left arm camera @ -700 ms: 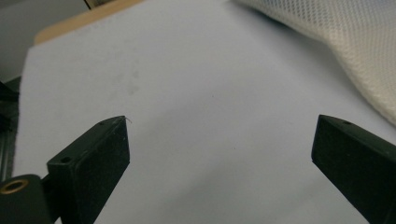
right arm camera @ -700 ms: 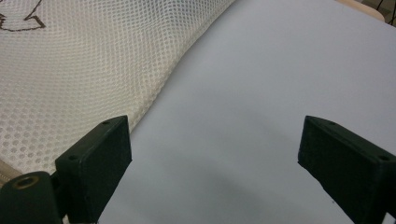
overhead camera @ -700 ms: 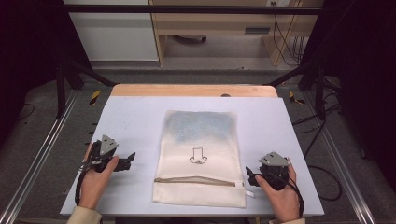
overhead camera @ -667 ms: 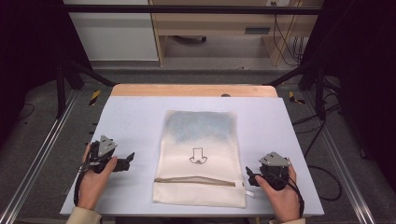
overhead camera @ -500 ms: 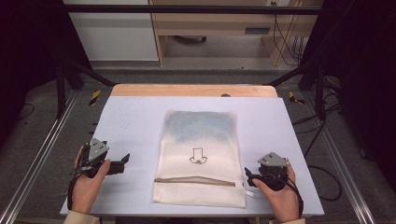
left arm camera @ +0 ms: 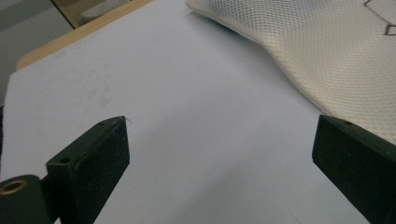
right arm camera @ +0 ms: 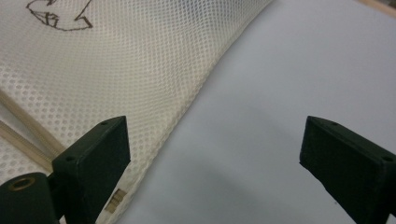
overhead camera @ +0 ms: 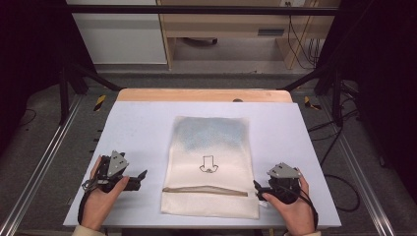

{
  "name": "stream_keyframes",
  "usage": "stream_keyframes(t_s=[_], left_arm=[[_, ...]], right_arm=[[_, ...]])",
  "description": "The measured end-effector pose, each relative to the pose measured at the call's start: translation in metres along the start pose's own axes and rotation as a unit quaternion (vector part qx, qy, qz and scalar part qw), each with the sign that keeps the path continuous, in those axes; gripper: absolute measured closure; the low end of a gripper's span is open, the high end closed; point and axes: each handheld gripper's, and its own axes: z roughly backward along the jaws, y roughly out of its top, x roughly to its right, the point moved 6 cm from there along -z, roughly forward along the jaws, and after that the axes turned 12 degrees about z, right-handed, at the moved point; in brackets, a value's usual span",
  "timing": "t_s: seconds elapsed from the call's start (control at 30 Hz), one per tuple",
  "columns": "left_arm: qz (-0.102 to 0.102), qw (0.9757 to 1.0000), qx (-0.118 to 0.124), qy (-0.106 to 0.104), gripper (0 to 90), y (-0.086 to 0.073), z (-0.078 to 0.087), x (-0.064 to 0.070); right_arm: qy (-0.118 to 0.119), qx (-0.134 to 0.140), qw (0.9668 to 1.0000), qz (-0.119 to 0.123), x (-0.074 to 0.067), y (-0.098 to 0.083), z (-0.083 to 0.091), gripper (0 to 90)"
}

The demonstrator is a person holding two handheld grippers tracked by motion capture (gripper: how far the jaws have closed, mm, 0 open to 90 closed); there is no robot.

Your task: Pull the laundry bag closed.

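A cream mesh zip bag [overhead camera: 210, 164] with a small drawn figure lies flat in the middle of the white table top [overhead camera: 142, 128], its zipper near the front edge. My left gripper [overhead camera: 142, 175] rests on the table left of the bag, jaws wide apart with bare table between them [left arm camera: 219, 154]; the bag's edge [left arm camera: 327, 56] lies to its upper right. My right gripper [overhead camera: 255, 187] sits at the bag's front right corner, open, with the bag's right edge [right arm camera: 154, 84] between its jaws and not pressed.
A wooden strip [overhead camera: 201, 95] runs along the table's far edge. Metal rails [overhead camera: 44, 162] flank both sides. A white cabinet [overhead camera: 118, 34] and a wooden shelf [overhead camera: 231, 24] stand behind, with cables [overhead camera: 300, 44] at the right.
My left hand has drawn back toward the near left of the table, away from the bag. The right hand has barely moved.
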Motion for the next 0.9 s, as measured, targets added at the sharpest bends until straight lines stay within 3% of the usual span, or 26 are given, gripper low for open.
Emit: stream_keyframes(t_s=[0.03, 0.27, 0.3, 0.37, 0.5, 0.73, 0.9], left_arm=[[0.010, 0.9999, -0.004, -0.001, 4.2, -0.001, -0.005, -0.004], [0.013, 0.9996, -0.023, 0.012, 4.3, -0.006, -0.011, -0.013], [0.016, 0.9995, -0.027, 0.009, 4.5, -0.008, -0.011, -0.014], [0.018, 0.9994, -0.026, 0.009, 4.5, -0.008, -0.011, -0.014], [0.022, 0.9995, -0.023, 0.005, 4.5, -0.008, -0.011, -0.013], [0.016, 0.9993, -0.032, 0.007, 4.8, -0.010, -0.013, -0.013], [0.019, 0.9990, -0.039, 0.008, 4.7, -0.013, -0.014, -0.013]], right_arm=[[0.013, -0.008, 0.9999, -0.003, -0.004, 0.002, -0.001, 8.2], [0.034, -0.011, 0.9992, 0.015, -0.015, 0.015, -0.003, 11.2], [0.037, -0.006, 0.9988, 0.030, -0.019, 0.022, -0.004, 15.3], [0.037, -0.001, 0.9986, 0.036, -0.022, 0.026, -0.004, 15.8], [0.074, -0.005, 0.9947, 0.071, -0.039, 0.046, -0.011, 20.9], [0.093, 0.007, 0.9915, 0.090, -0.056, 0.062, -0.013, 25.6], [0.130, 0.023, 0.9849, 0.112, -0.073, 0.078, -0.010, 33.2]])
